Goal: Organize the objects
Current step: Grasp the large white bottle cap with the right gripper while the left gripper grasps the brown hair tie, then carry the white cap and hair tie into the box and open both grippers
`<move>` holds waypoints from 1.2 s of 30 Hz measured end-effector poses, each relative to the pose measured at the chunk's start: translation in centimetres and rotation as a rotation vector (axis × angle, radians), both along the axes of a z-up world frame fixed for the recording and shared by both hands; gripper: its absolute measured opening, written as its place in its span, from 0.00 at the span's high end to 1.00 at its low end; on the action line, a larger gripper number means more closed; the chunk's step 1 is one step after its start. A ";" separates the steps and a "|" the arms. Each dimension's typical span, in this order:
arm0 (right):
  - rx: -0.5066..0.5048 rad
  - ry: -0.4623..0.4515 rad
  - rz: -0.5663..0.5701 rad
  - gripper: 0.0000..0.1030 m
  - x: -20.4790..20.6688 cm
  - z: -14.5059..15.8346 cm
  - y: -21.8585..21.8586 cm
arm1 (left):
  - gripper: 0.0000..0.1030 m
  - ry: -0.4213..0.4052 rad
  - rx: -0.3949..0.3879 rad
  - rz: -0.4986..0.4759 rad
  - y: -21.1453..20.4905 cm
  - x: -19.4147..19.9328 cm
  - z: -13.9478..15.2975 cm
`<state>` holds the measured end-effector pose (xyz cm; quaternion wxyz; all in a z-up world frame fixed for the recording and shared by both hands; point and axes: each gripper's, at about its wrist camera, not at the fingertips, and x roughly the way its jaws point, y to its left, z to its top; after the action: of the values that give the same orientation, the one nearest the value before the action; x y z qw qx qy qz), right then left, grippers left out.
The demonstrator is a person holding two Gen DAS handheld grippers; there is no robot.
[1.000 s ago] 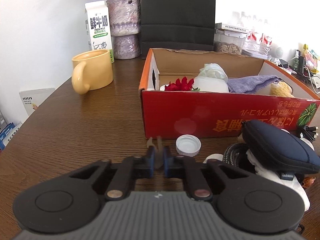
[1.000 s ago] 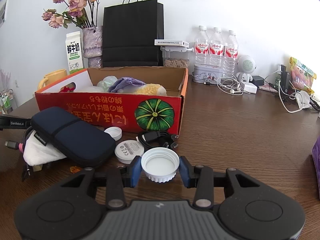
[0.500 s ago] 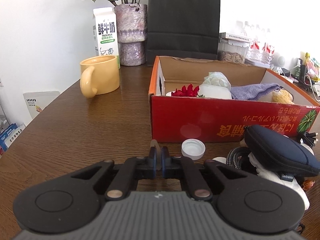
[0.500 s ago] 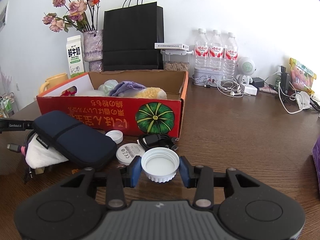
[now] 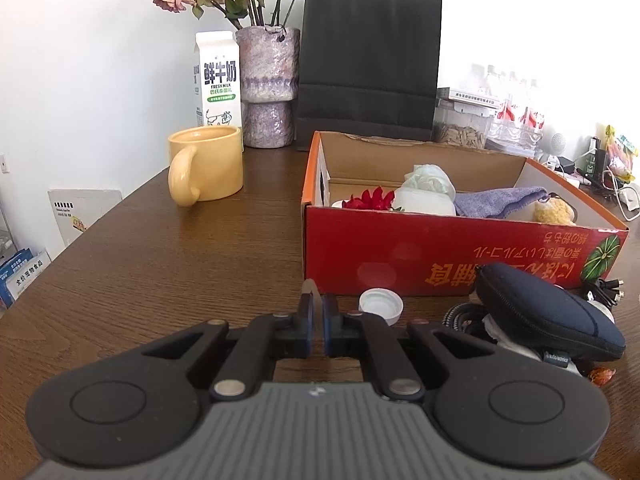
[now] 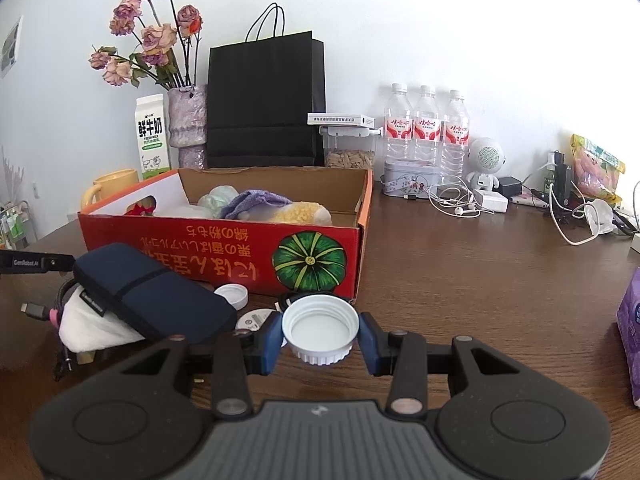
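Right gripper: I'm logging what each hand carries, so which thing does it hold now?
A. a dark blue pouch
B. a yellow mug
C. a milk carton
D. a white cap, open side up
D. In the right wrist view the right gripper is shut on the white cap, whose hollow inside faces up, while the pouch lies on the table.

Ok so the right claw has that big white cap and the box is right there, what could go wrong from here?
1. The right claw grips the big white cap only at two points on its rim; the round ribbed edge could slip or pop out in transit.
2. The red box already holds a purple cloth and other items, so a dropped cap may bounce or roll off them.
3. The near box wall could catch a low approach.
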<state>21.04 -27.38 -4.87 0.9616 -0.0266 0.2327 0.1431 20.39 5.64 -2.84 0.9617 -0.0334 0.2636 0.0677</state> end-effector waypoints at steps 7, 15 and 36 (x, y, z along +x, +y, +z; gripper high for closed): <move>0.014 -0.055 0.017 0.62 -0.8 0.3 0.4 | 0.95 -0.032 0.016 0.015 -0.3 -0.7 0.7; 0.014 -0.080 0.072 0.62 -1.2 1.3 2.3 | 0.95 -0.081 0.000 -0.022 -0.8 -1.9 2.7; 0.010 -0.196 0.171 0.62 3.5 7.0 9.9 | 0.95 -0.195 -0.027 -0.159 -5.6 2.0 8.1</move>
<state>24.58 -17.45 2.16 0.9641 -0.0555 0.1338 0.2226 22.35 0.02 5.27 0.9845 -0.0317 0.1717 -0.0160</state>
